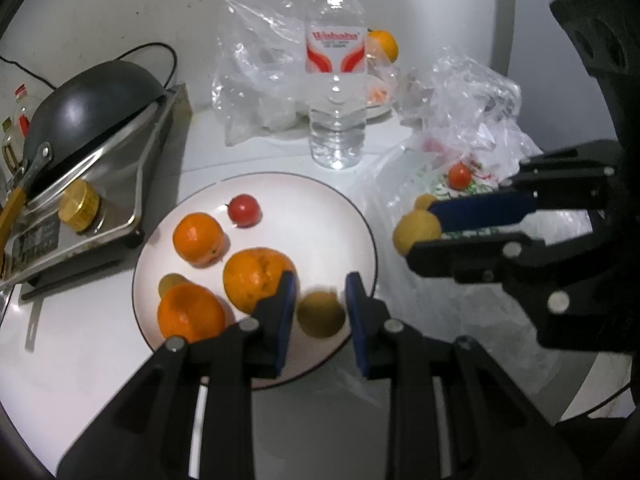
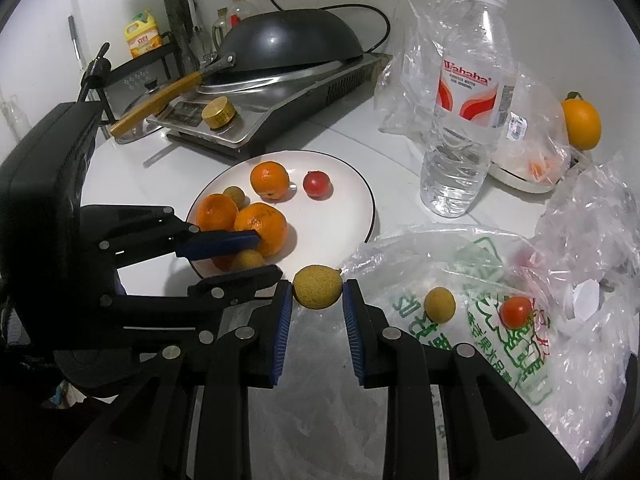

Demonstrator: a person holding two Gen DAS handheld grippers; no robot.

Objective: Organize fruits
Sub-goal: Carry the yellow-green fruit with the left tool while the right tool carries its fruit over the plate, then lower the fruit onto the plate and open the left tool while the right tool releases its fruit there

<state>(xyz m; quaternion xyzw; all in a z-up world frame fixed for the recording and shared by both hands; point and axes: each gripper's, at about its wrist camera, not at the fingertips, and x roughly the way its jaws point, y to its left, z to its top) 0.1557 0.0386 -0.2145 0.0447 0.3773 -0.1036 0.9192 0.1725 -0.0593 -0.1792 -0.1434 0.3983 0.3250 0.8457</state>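
My left gripper (image 1: 321, 280) is shut on a small yellow-brown fruit (image 1: 321, 314) just above the near part of the white plate (image 1: 316, 220). On that plate lie three oranges (image 1: 198, 238), a cherry tomato (image 1: 244, 210) and another small brown fruit (image 1: 170, 284). My right gripper (image 2: 317, 285) is shut on a yellow fruit (image 2: 318, 286), over the edge of a printed plastic bag (image 2: 492, 360) beside the plate (image 2: 340, 208). One more small yellow fruit (image 2: 439, 304) and a cherry tomato (image 2: 516, 311) rest on the bag.
A water bottle (image 2: 468, 100) stands behind the plate. At the back left is a stove with an upturned dark wok (image 2: 280, 48). Crumpled clear bags (image 1: 256, 72) and a white dish with an orange (image 2: 582, 124) fill the back right.
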